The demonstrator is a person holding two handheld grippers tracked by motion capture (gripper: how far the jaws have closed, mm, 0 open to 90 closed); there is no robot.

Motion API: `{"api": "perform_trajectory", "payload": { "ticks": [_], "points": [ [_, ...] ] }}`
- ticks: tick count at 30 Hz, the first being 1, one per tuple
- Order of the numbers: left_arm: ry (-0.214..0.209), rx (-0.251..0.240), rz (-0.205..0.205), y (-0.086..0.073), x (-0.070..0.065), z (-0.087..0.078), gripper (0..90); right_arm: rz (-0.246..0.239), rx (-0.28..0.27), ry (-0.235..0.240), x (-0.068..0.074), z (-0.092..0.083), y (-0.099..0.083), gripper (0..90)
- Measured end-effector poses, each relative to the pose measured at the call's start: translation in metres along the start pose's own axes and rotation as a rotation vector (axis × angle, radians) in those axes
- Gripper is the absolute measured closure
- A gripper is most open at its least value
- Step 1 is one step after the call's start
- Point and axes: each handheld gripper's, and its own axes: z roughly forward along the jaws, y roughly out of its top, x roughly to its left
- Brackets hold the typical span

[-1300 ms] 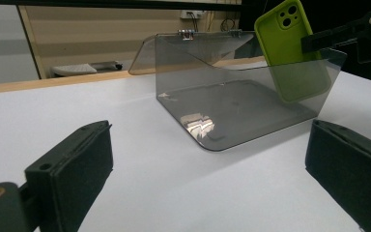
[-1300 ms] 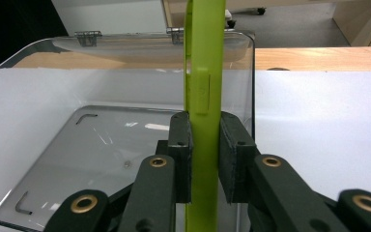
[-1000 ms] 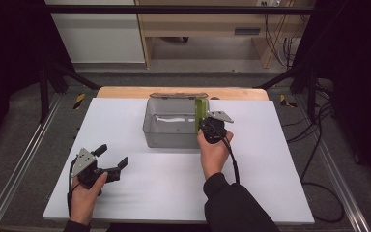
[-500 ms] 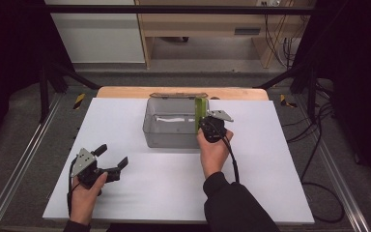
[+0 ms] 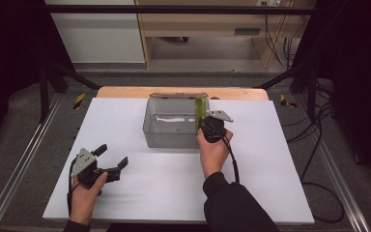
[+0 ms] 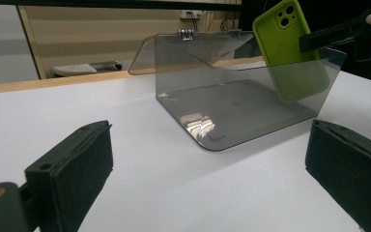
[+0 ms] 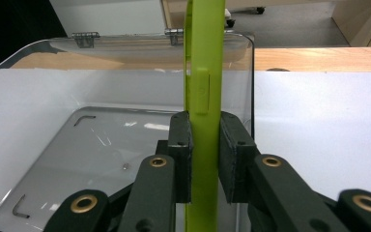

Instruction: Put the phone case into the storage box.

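Phone case [image 7: 202, 96] stays clamped in right hand-held gripper [image 7: 205, 159]; left hand-held gripper [image 6: 207, 179] remains open.

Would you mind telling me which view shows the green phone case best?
The left gripper view: the green phone case shows its back and camera cutout, upright in the clear box. The right gripper view gives its thin edge; the high view, a small strip.

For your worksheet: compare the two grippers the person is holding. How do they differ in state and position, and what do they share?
The right gripper is shut on the green phone case, while the left gripper is open and holds nothing. The right gripper is at the clear box, holding the case upright partly inside it; the left gripper is over bare white table, apart from the box. Both have black padded jaws.
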Motion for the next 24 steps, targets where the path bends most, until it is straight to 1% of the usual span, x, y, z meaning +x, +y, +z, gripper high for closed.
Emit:
{"api": "perform_trajectory", "payload": {
  "ticks": [24],
  "points": [
    [-0.004,0.002,0.003,-0.0001,-0.0015,0.001,2.7,0.004,0.018,-0.003,-0.0002,0.0023,0.0004,77.2]
  ]
}}
